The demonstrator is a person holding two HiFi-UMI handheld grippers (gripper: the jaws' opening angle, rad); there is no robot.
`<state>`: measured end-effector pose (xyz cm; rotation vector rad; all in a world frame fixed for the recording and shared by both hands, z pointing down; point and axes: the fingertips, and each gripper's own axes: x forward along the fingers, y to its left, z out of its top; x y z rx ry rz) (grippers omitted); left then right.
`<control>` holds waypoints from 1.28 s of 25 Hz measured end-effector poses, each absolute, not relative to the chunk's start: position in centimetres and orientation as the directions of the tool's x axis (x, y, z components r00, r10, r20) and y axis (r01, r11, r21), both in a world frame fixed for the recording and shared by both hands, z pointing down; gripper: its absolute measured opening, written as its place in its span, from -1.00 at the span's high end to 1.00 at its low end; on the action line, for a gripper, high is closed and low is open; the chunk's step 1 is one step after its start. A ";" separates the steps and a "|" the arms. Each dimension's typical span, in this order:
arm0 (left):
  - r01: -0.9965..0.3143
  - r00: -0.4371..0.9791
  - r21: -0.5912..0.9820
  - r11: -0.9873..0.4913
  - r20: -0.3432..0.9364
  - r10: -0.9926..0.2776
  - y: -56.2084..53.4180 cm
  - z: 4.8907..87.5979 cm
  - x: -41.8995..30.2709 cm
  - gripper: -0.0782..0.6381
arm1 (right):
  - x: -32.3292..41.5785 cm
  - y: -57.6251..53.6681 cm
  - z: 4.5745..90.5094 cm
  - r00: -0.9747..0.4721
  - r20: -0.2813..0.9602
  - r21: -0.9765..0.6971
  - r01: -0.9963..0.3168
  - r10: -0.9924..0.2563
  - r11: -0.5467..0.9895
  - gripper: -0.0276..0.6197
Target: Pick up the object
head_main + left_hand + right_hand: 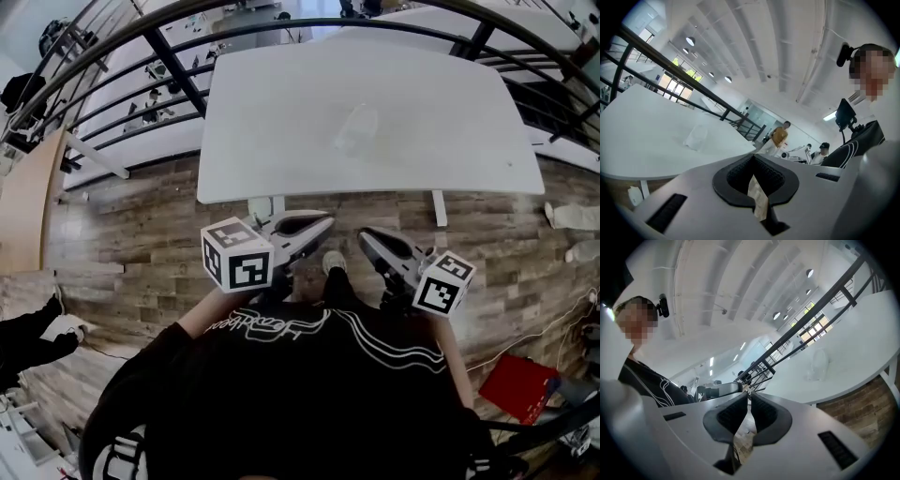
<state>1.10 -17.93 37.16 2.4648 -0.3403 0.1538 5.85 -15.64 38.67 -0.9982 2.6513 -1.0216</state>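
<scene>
White table over plank floor: the clear object lies near mid-table, well apart from my left gripper and right gripper, both empty with jaws pressed together. Step in hand, as I judge it: the approach, which calls for spreading one pair and reaching forward. The object's long axis seems to run away from me, leaning slightly right.

Looks along the left gripper: grey fingers with black ribbed pads, tips pressed together, clamping nothing. Past the fingertips and off to their left, takes in a white table bearing a translucent plastic item, well apart from the tips. Behind both, a black railing. Just beyond the tips, catches a distant person in a yellow top; right of the fingers, a black white-striped garment.
</scene>
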 end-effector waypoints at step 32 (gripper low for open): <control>-0.415 0.910 0.646 -0.640 0.285 -0.302 -39.1 44.0 7.8 0.76 | 16.1 -38.7 45.8 -0.737 0.231 -0.689 -0.585 -0.636 0.428 0.83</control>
